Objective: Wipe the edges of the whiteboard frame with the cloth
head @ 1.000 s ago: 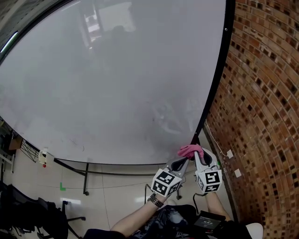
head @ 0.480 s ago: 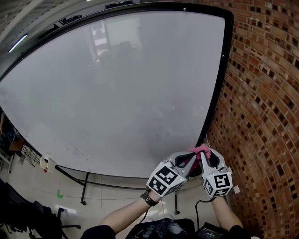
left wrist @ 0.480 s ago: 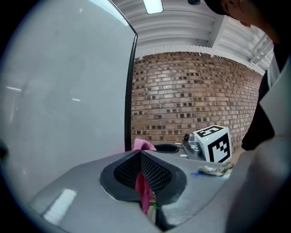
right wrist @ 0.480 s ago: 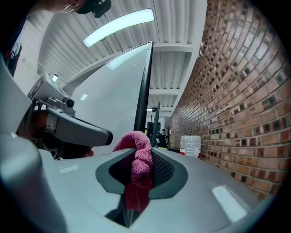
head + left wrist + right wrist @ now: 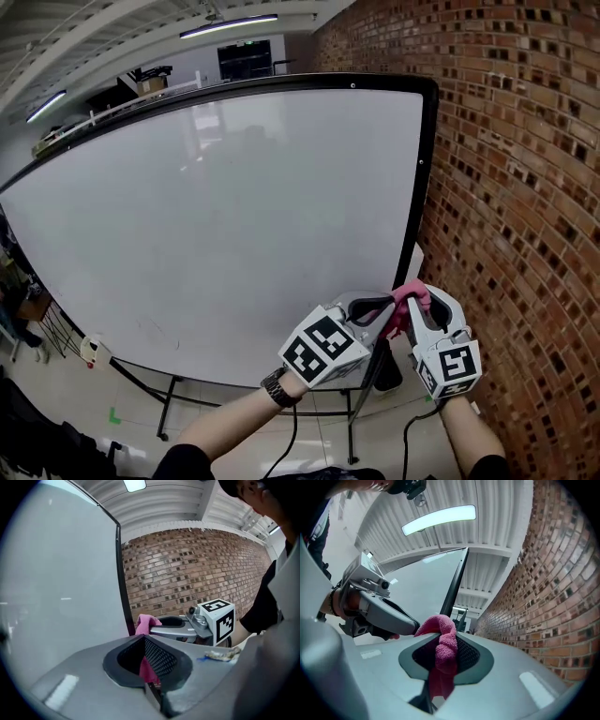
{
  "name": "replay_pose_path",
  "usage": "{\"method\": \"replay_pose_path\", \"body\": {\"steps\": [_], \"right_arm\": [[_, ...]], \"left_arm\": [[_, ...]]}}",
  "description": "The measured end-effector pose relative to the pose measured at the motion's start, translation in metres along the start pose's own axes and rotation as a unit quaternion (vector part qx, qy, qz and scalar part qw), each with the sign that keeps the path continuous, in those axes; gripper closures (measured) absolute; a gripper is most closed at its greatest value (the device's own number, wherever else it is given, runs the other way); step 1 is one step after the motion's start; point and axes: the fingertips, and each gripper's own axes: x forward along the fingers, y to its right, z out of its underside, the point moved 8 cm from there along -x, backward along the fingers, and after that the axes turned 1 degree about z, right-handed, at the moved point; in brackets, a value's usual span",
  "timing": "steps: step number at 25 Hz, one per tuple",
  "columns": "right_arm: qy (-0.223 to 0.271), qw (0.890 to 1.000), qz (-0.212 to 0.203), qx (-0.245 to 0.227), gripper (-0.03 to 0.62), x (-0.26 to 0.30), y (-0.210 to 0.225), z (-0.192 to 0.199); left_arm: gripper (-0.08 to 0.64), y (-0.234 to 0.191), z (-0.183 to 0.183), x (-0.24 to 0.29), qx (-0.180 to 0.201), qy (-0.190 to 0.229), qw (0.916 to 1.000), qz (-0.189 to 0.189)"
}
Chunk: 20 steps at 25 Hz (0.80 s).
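Both grippers are hovering together low at the right edge of the whiteboard frame [image 5: 419, 187], beside the brick wall [image 5: 525, 187]. The right gripper [image 5: 413, 300] is clenching the pink cloth [image 5: 409, 291] in its jaws, and the left gripper [image 5: 385, 310] is pinching the same cloth's other end in its jaws.
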Motion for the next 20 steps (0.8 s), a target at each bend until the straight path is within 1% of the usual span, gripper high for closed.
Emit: {"method": "replay_pose_path", "body": {"steps": [5, 9, 13, 16, 20], "right_arm": [[0.033, 0.998, 0.0, -0.048, 0.518, 0.013, 0.013, -0.051], [0.049, 0.996, 0.011, -0.067, 0.518, 0.021, 0.018, -0.088], [0.062, 0.995, 0.013, -0.076, 0.518, 0.033, 0.032, -0.118], [0.073, 0.993, 0.012, -0.095, 0.517, 0.04, 0.043, -0.147], [0.09, 0.985, 0.019, -0.144, 0.517, 0.049, 0.056, -0.192]], "left_arm": [[0.558, -0.013, -0.05, -0.01, 0.028, 0.021, 0.9993, -0.013], [0.558, -0.024, -0.096, -0.027, 0.048, 0.045, 0.9973, -0.034], [0.558, -0.034, -0.134, -0.03, 0.085, 0.04, 0.9947, -0.042], [0.558, -0.04, -0.161, -0.034, 0.113, 0.033, 0.9919, -0.047], [0.558, -0.05, -0.191, -0.04, 0.11, 0.033, 0.9925, -0.042]]}}
